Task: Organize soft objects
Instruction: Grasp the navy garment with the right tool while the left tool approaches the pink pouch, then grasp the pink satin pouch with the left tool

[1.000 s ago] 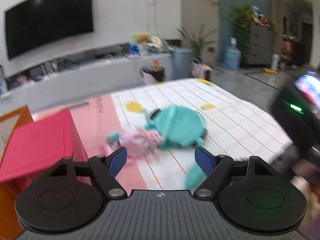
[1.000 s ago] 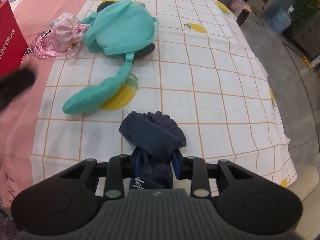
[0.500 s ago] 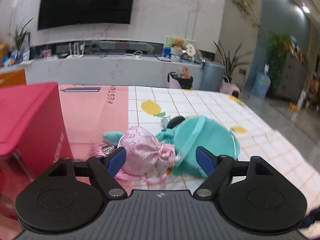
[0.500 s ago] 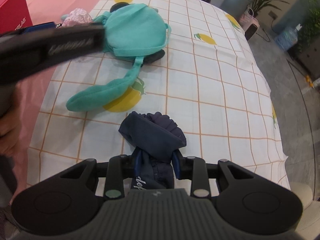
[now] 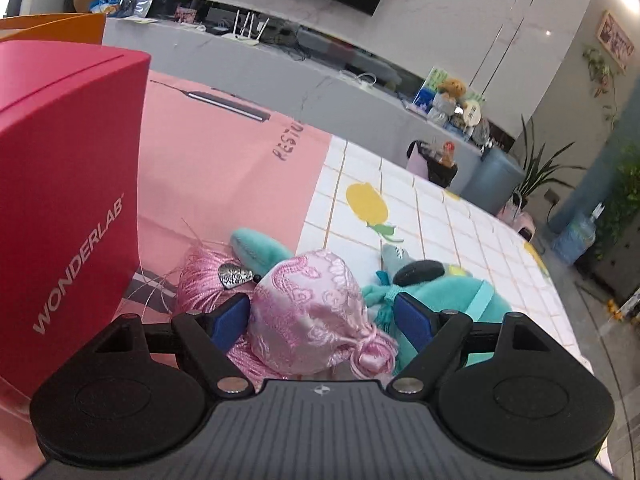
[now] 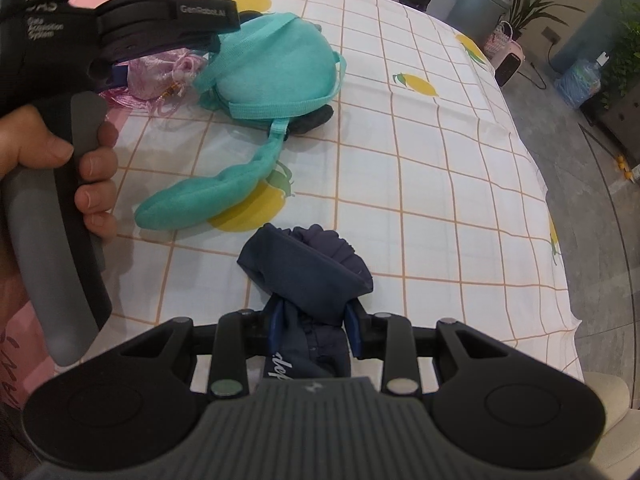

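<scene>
From my left wrist view, my left gripper (image 5: 322, 318) stands wide, its blue pads straddling the pink satin pouch (image 5: 310, 314) without pressing it; the jaws have just been narrowing a touch. I line up this way to take the pouch by its plump body. It is glossy brocade, with a tassel fringe and a metal heart charm (image 5: 231, 275) at ten o'clock. The plush teal toy (image 5: 448, 292) lies at two o'clock and the stiff red box (image 5: 68, 184) at nine.

From my right wrist view, my right gripper (image 6: 314, 320) is clamped on the crumpled navy cloth (image 6: 308, 270), held low over the checked tablecloth (image 6: 460, 184).
</scene>
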A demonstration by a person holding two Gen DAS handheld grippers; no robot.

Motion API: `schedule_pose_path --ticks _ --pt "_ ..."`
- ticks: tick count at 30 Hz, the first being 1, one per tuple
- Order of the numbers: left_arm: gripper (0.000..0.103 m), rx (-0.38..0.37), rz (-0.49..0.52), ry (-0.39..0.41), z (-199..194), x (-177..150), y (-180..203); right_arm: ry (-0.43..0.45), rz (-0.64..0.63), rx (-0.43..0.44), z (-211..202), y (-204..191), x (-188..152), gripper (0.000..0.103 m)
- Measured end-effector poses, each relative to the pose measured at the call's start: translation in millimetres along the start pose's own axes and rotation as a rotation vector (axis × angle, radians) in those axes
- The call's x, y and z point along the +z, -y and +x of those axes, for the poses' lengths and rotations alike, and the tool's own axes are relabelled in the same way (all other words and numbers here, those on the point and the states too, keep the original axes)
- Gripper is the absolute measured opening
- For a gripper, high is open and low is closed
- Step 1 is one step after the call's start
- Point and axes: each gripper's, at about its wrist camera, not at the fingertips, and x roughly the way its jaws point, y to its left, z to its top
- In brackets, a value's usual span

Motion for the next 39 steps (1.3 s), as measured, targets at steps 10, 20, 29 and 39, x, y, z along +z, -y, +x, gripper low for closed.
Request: schedule_pose_path --ticks 10,20,29,39 --pt "0.068 -0.016 0.083 -0.108 -31.1 -0.1 -10.6 0.0 0.018 0.015 1.5 3.0 1.7 0.031" --pt "0.068 -0.091 0.311 -0.316 -88.5 -21.6 -24.1 -0.008 0.028 0.022 3.2 5.5 1.3 0.031" --pt "0.094 -0.116 0.535 -0.254 -98.3 -49.3 -18.7 -0.018 0.041 0.033 3.2 7.6 -0.2 0.032" --pt "0.068 -0.104 0.619 -0.241 -103.1 -51.2 -21.2 -0.011 0.051 0.049 4.1 10.1 0.7 0.031"
